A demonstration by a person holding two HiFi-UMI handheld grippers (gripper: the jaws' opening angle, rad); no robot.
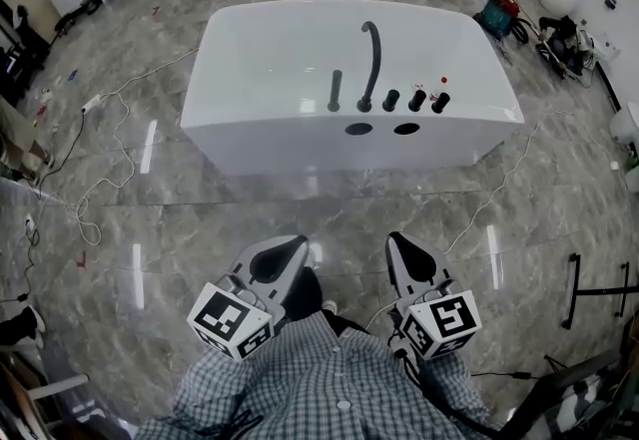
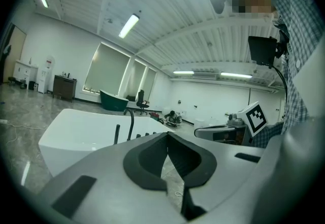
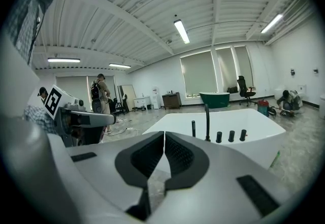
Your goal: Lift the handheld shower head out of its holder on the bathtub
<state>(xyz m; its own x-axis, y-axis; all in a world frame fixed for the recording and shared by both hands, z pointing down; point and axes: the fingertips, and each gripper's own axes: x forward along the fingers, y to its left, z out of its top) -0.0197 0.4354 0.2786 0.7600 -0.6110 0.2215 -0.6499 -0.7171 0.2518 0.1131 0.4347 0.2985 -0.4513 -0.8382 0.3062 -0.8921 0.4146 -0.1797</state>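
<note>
The handheld shower head (image 1: 334, 91) stands small at twelve o'clock on the bathtub (image 1: 280, 144) rim, its holder indistinct, at the faucet's (image 1: 372, 54) nine o'clock. The left gripper (image 1: 293, 245) and right gripper (image 1: 400, 241), jaws together and empty, hang well apart from it.

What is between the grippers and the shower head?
In the head view, only bare shiny floor and the white front of the bathtub lie between the left gripper, the right gripper and the handheld shower head.

Black shower head (image 1: 334, 90) upright on bathtub (image 1: 290, 145)
</note>
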